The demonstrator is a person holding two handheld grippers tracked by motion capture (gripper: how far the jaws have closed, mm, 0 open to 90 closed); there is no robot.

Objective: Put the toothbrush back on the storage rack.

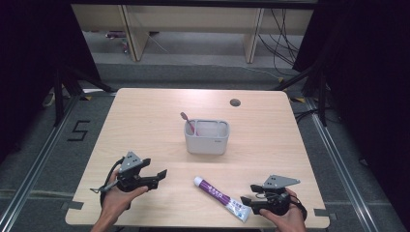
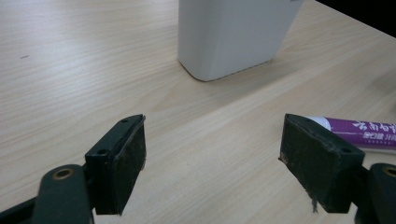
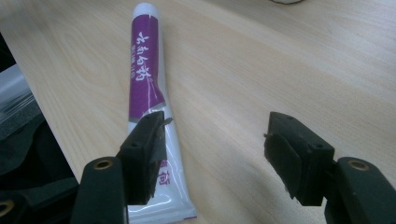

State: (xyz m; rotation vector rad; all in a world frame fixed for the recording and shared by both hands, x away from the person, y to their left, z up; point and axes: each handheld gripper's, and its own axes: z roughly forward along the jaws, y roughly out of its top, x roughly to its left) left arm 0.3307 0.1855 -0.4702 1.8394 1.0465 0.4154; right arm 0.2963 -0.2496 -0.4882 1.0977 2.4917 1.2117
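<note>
On the wooden table (image 1: 145, 121), the toothpaste tube (image 1: 222, 198) lies just beside the open, empty right tongs (image 1: 247, 194).

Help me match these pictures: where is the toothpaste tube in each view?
High view: toothpaste tube lies slantwise near the table's front edge, right of centre.
Left gripper view: its purple end shows at the right edge.
Right gripper view: it runs up the left-centre.
Shared landmark: the white holder.

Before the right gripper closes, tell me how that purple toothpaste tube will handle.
The toothpaste tube lies flat on the table, so it probably won't roll far. Its flat crimped tail looks soft and would likely bend or dent under the pads. The glossy skin may slip; the round cap end looks firmer.
</note>
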